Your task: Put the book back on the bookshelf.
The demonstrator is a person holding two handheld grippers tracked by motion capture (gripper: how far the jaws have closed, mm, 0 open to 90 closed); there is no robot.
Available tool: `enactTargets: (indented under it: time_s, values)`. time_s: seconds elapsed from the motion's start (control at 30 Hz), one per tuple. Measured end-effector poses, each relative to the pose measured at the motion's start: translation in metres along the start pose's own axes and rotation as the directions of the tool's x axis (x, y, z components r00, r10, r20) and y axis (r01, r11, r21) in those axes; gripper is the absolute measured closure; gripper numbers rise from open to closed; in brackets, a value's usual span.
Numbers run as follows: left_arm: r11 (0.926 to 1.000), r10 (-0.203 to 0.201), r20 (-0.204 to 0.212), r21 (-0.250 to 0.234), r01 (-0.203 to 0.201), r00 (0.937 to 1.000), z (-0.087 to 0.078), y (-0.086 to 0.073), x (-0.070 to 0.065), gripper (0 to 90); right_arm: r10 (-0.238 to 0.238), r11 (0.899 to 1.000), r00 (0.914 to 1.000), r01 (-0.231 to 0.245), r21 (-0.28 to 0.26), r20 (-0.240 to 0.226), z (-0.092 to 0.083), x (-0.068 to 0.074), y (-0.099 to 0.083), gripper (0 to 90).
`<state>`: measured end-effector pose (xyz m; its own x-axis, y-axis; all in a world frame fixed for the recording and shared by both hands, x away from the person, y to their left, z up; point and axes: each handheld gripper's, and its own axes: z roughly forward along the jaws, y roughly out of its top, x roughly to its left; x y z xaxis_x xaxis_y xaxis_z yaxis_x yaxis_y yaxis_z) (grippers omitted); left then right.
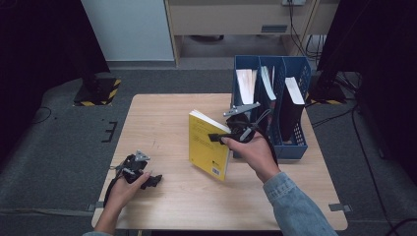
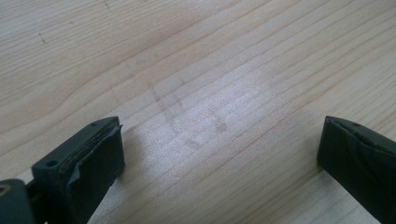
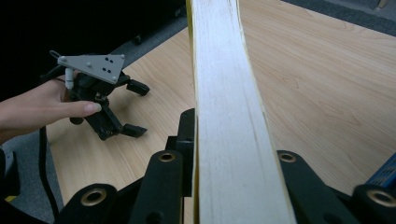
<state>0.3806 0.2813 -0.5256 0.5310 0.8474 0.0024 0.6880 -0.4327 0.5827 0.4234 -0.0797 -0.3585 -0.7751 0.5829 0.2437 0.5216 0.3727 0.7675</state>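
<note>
L gripper [image 1: 156, 180] is resting near the table [image 1: 162, 123] front edge, jaws gaping wide w/ nothing between. R gripper [image 1: 215, 138] is clamping the yellow book [image 1: 209, 145] upright mid-table. Risk: book is overhanging the grip and may pivot or catch the blue file rack [image 1: 295, 142] wall behind it.

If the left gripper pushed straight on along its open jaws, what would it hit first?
Most likely the bare wooden table: the left gripper points down at it, jaws wide apart with nothing between them. How close it is cannot be judged.
</note>
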Motion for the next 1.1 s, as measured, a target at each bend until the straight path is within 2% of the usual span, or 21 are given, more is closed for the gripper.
enactTargets:
  time_s: [0.43,0.63,1.1]
  values:
    - [1.0000,-0.004,-0.001,-0.003,0.004,1.0000,0.000,-0.001,-0.001,0.0,0.013,1.000,0.9999,-0.013,0.004,-0.003,-0.017,-0.002,-0.011,74.4]
    - [1.0000,-0.008,-0.003,-0.006,0.008,1.0000,0.000,-0.001,-0.001,0.0,0.051,0.999,0.9984,-0.051,-0.010,-0.026,-0.024,-0.011,-0.020,74.4]
    - [0.9999,-0.006,-0.003,-0.016,0.006,1.0000,0.000,-0.002,-0.002,0.0,0.097,0.994,0.9949,-0.098,-0.042,-0.030,-0.050,-0.023,-0.044,74.3]
